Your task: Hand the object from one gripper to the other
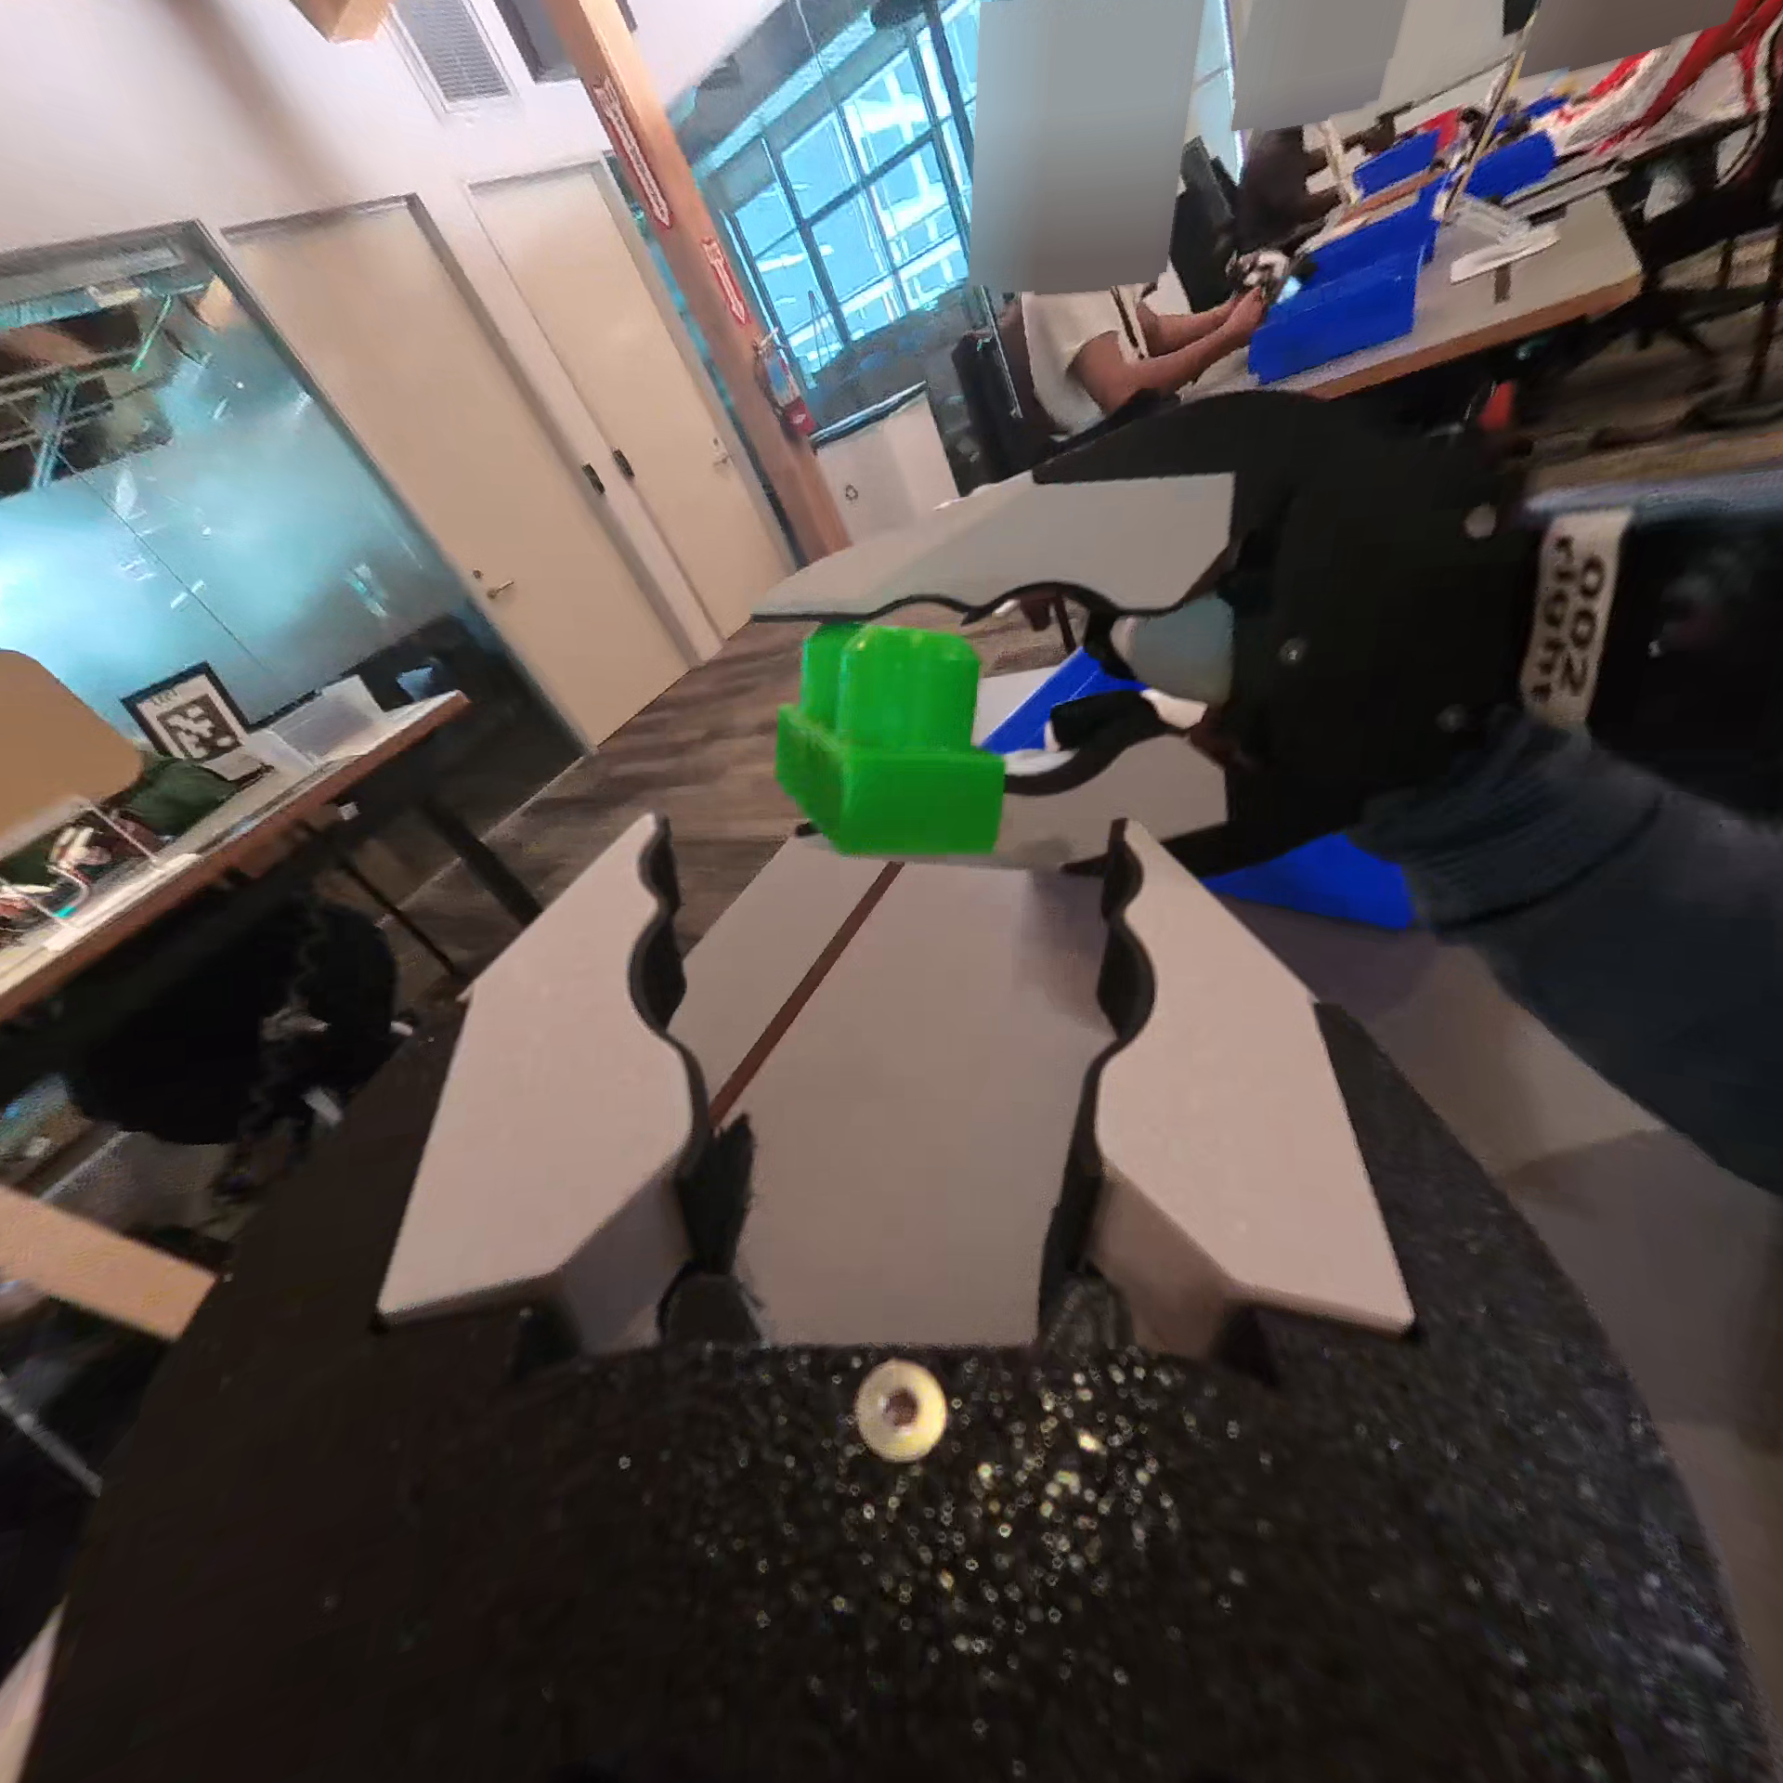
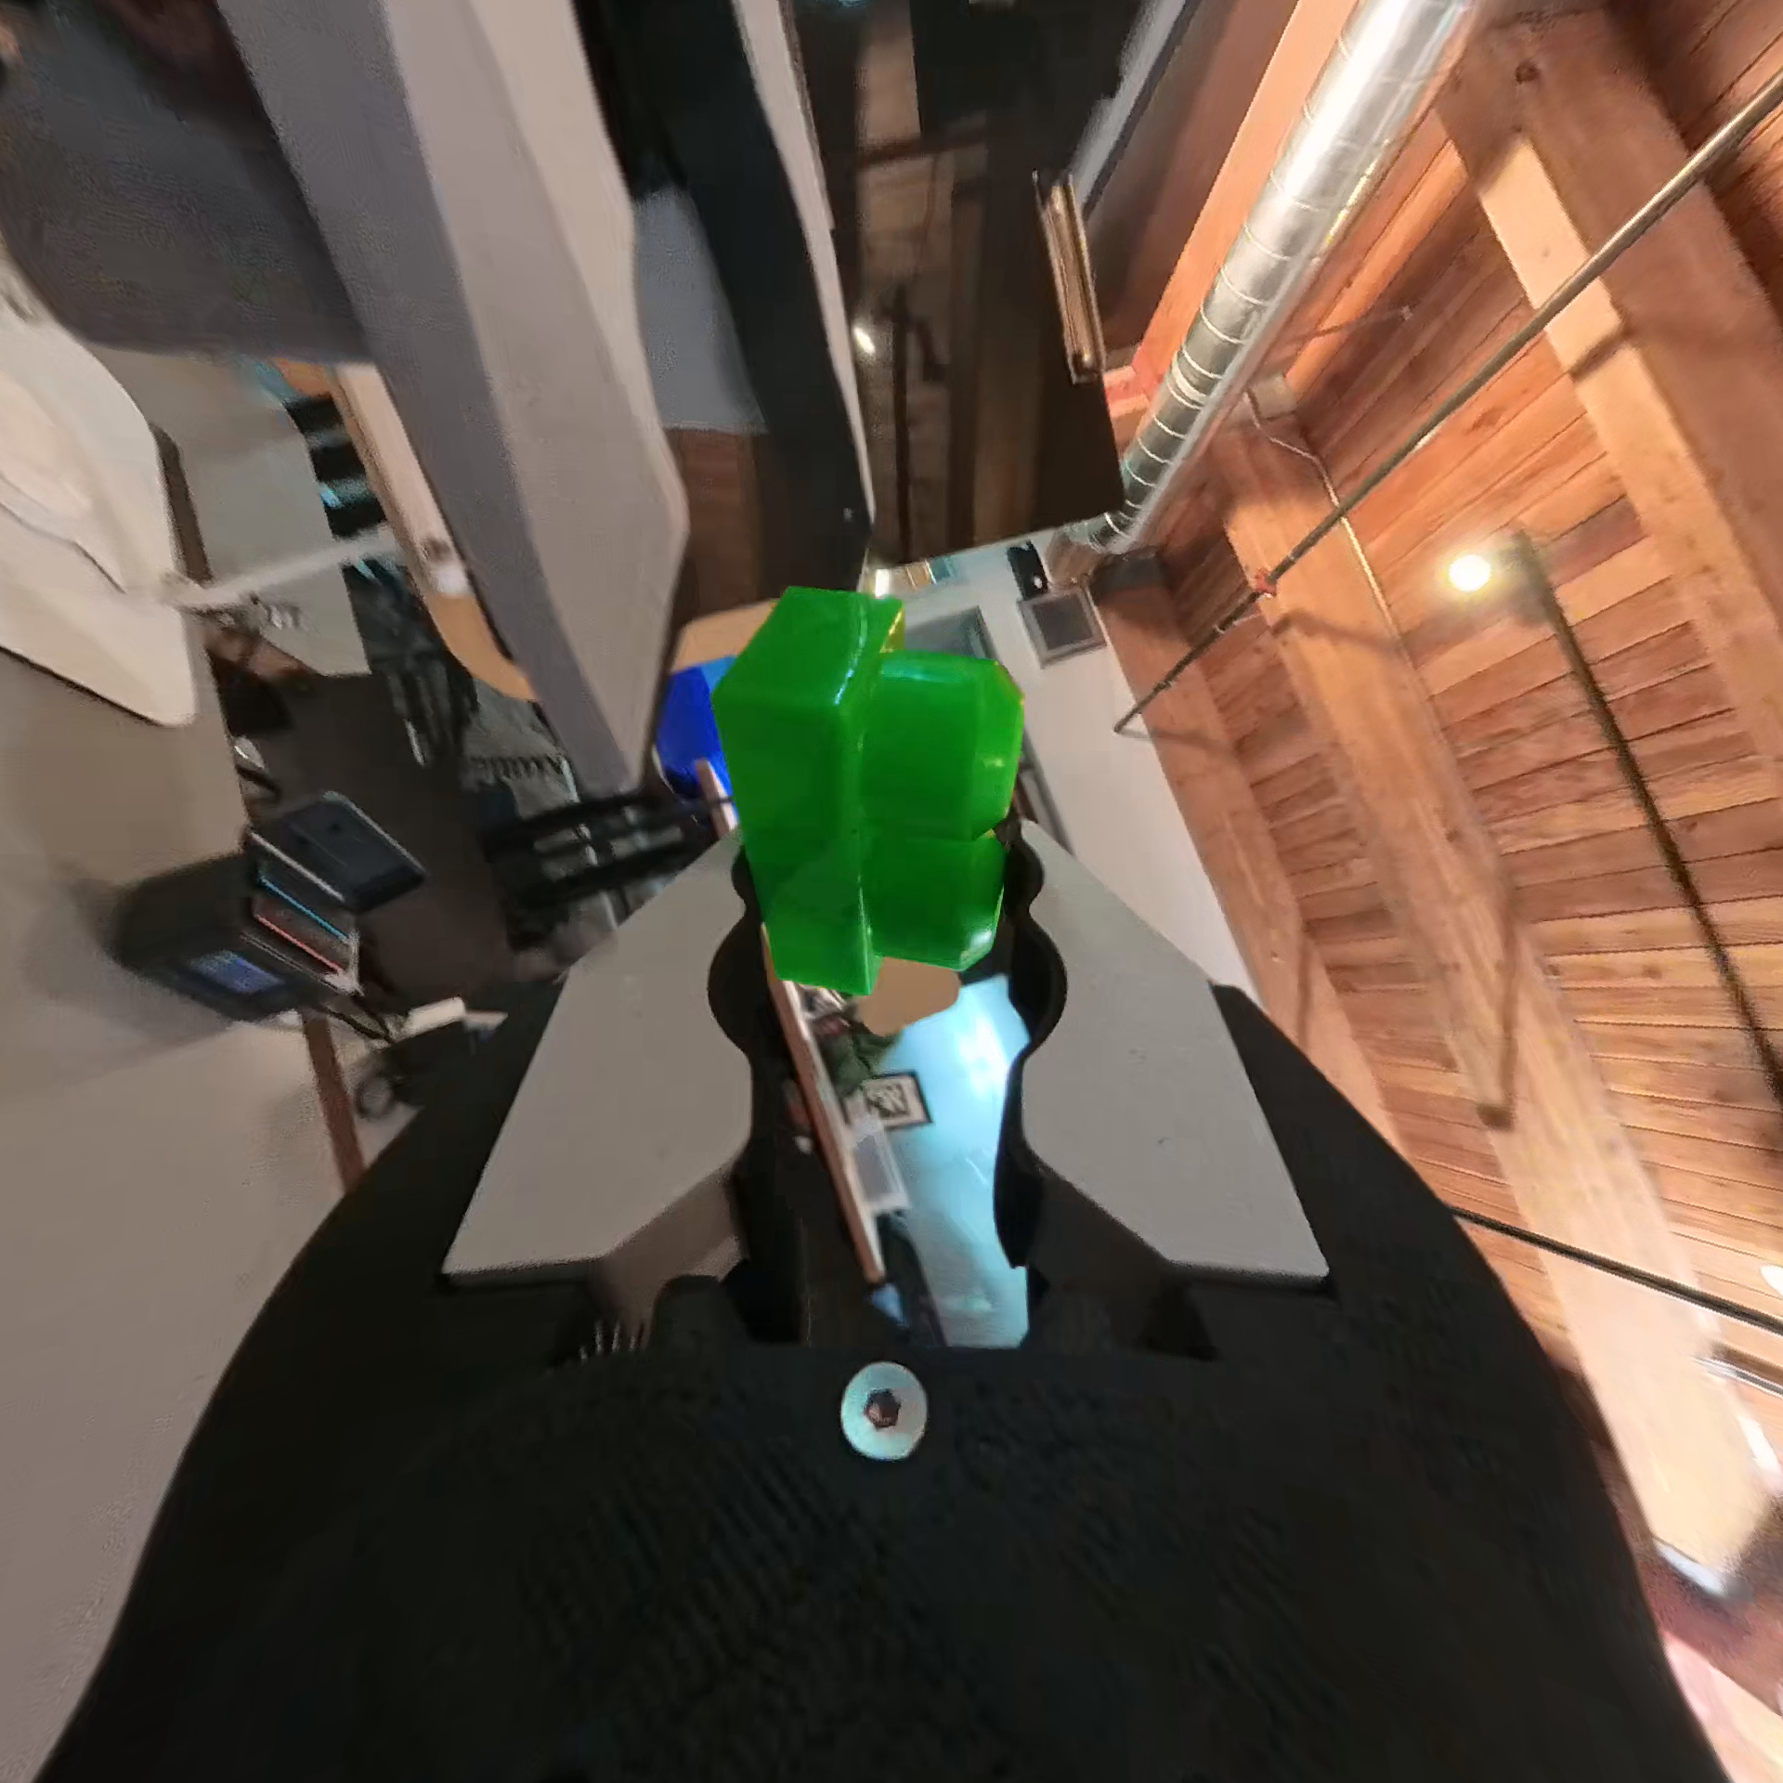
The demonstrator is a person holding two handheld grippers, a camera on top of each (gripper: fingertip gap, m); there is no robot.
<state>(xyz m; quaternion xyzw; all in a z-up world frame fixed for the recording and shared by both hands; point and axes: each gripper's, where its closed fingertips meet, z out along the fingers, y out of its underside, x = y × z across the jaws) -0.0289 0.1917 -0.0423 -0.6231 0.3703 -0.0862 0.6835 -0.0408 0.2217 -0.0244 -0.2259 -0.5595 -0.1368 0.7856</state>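
While the right gripper (image 2: 883, 868) is pinching the bright green, blocky moulded plastic piece (image 2: 864, 791) between its grey fingertips, the left gripper (image 1: 892, 849) is waiting just below and short of it, jaws spread wide with nothing between them.

In the left wrist view, the green plastic piece (image 1: 888, 748) is hanging in mid-air above a grey tabletop (image 1: 907, 1110), clamped top and bottom by the right gripper (image 1: 868, 728), which is reaching in from the right, turned on its side. Most of the piece is jutting out free past those fingertips. Blue bins (image 1: 1336, 314) are sitting on a far table; a person is seated there.

Judgement on the step in hand: the approach to the handover is under way and the take is not yet made.
- The left fingers (image 1: 560, 1052) are probably needing to rise and advance until the free end of the piece is sitting between them.
- Best to close across the faces the right fingertips are not covering, so the two grips are not colliding.
- The right grip should be let go only once the left is firmly shut; the faceted, glossy plastic is likely slippery.
- Holding the right gripper steady would help alignment.
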